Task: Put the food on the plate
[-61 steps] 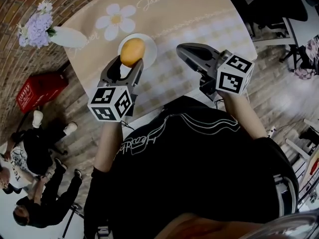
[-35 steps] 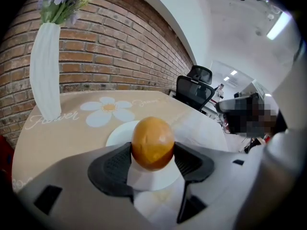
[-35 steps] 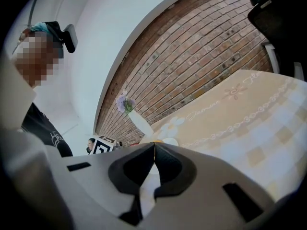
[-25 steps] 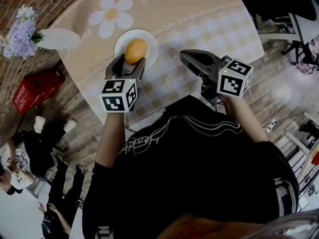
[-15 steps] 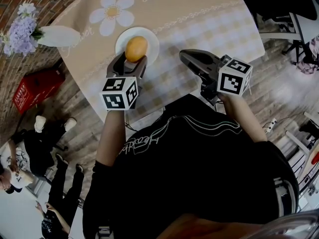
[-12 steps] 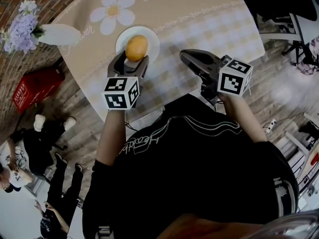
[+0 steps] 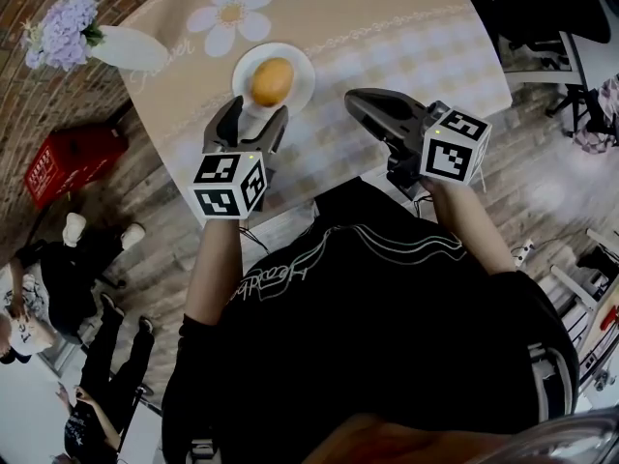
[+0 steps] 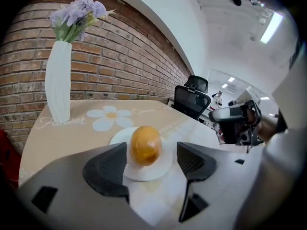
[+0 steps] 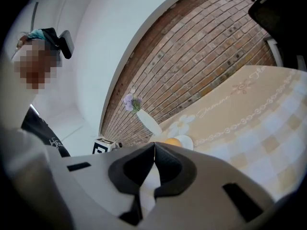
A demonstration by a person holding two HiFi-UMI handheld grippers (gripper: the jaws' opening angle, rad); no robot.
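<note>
**Desk:** One thing first: where is the food (image 7: 272, 81)?

**Me:** On the white plate (image 7: 301, 63), which sits near the tabletop's (image 7: 406, 46) front edge, left of its middle. I have the left gripper (image 7: 255, 114) at the plate's near rim, jaws opening. The food shows between them, and neither pad touches it.

**Desk:** And the right gripper (image 7: 352, 99)?

**Me:** Over the front edge, right of the plate, jaws pressed together and empty.

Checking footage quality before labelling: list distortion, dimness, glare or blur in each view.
Head view: dim overall, fisheye bends the table edge. Left gripper view: well lit, the food sharp, a ceiling light glaring upper right, black corners. Right gripper view: heavy black vignette, the plate small and soft.
</note>
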